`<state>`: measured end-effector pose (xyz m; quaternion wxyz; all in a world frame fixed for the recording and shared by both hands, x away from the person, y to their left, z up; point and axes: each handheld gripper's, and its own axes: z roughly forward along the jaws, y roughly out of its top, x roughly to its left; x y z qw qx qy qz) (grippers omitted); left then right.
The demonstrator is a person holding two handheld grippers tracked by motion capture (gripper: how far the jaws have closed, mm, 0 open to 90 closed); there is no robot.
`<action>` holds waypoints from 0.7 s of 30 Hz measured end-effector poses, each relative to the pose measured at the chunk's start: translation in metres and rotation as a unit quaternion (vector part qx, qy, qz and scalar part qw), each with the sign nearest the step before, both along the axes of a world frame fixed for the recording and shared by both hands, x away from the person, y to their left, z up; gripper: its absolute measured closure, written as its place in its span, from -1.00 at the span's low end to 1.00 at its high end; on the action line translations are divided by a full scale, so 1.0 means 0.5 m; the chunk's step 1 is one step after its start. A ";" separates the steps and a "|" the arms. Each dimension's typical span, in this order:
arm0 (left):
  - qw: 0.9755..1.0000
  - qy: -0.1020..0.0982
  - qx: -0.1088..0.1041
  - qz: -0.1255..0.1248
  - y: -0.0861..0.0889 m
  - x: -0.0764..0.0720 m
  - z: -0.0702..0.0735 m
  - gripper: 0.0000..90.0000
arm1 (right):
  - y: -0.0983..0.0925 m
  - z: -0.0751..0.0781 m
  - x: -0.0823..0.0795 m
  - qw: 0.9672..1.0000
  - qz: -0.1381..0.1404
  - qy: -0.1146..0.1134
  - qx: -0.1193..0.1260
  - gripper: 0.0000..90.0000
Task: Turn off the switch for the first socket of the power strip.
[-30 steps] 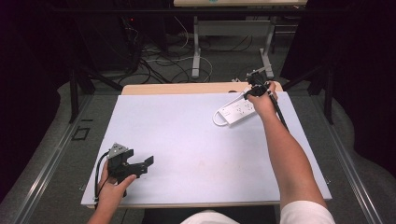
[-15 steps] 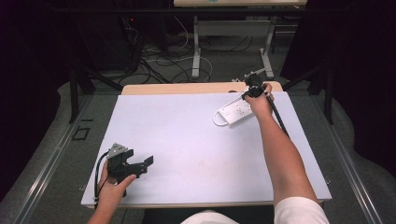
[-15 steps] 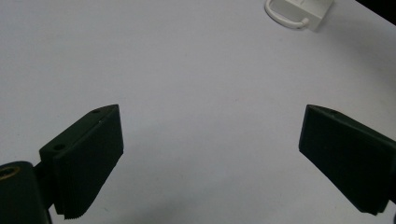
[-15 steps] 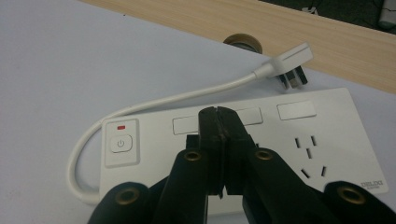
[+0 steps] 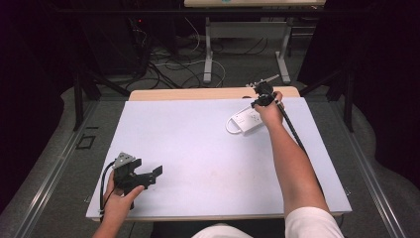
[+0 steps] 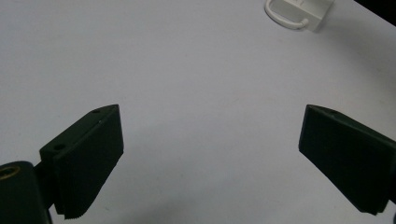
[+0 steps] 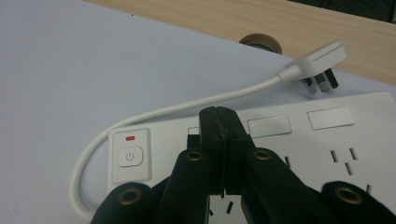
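We see one white power strip point(image 5: 246, 119) lying flat on the white table point(image 5: 198, 148), near its far right corner, with its own short white cable point(image 7: 187, 106) looping round the switch end and ending in one white plug point(image 7: 315, 65) that rests beside the strip's far edge, close to the strip of bare wood at the back of the table. On the strip's top face we count one power button point(image 7: 130, 157) with a small red mark above it, and two blank rectangular covers farther along; slots of two sockets show near our right gripper point(image 7: 219, 114), whose jaws are pressed together with nothing between them, their tips held over the strip just beside the button. Whether the tips touch the strip we cannot tell. Our left gripper point(image 5: 148, 174) rests at the near left corner of the table, well apart from the strip, its jaws spread wide over bare tabletop and gripping nothing.
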<state>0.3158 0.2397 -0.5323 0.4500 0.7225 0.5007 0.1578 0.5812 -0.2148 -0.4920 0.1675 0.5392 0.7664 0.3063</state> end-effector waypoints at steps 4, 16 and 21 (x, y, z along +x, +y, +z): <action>1.000 0.000 0.000 -0.001 0.000 0.000 0.000 -0.86 | 0.004 -0.007 0.002 1.000 0.002 -0.003 0.002 1.00; 1.000 0.001 0.000 -0.002 0.000 0.001 -0.001 -0.85 | 0.020 -0.035 0.008 1.000 0.007 0.004 0.006 1.00; 1.000 0.003 0.000 -0.004 0.000 0.000 0.000 -0.85 | 0.023 -0.041 0.010 1.000 0.005 0.000 -0.003 1.00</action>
